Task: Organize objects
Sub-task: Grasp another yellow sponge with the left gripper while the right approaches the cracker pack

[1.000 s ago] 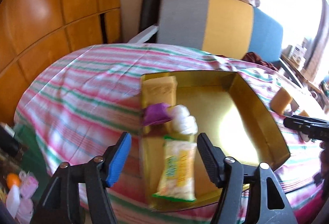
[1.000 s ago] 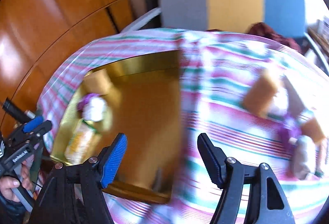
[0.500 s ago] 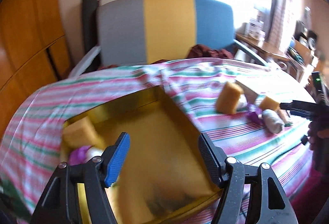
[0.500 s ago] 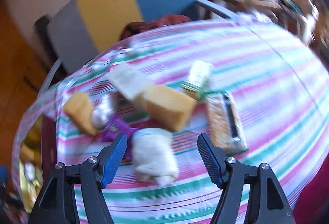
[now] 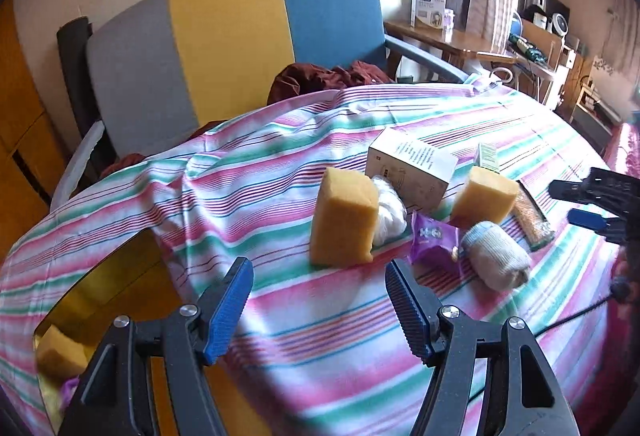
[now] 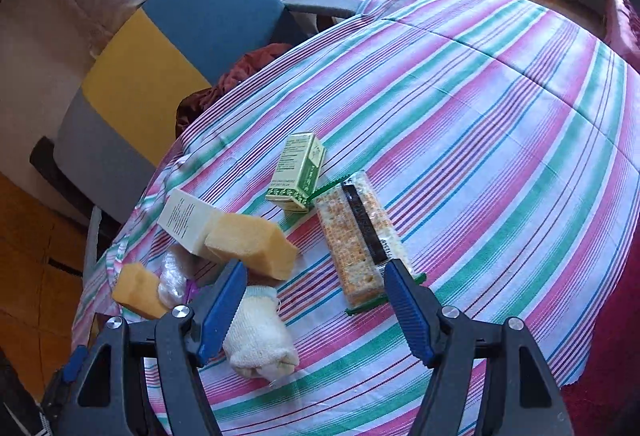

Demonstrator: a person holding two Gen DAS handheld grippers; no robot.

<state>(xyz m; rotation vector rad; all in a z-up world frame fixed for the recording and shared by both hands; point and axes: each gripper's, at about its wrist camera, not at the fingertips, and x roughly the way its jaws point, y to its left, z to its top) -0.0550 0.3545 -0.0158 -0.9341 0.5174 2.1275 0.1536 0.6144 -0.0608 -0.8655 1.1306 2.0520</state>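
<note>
On the striped cloth lie a yellow sponge [image 5: 344, 218], a clear wrapped bundle [image 5: 389, 211], a white box [image 5: 412, 165], a second sponge [image 5: 485, 197], a purple packet [image 5: 434, 240], a rolled white sock [image 5: 496, 256] and a cracker pack [image 5: 532, 218]. My left gripper [image 5: 318, 292] is open just short of the first sponge, holding nothing. My right gripper [image 6: 314, 300] is open above the sock [image 6: 260, 336] and the cracker pack [image 6: 358, 240], with a green box [image 6: 298, 171] and the sponge [image 6: 250, 246] beyond. The gold tray [image 5: 116, 278] at lower left holds another sponge [image 5: 60, 352].
A grey, yellow and blue chair [image 5: 224, 43] with dark red cloth [image 5: 324, 77] on its seat stands behind the table. A wooden desk [image 5: 448, 35] with boxes is at the back right. The cloth falls away at the table's right edge [image 6: 592, 320].
Both views have swung right, from the gold tray to the pile of loose objects. The tray has slid to the left view's lower left corner and out of the right view. Neither gripper's gap has changed.
</note>
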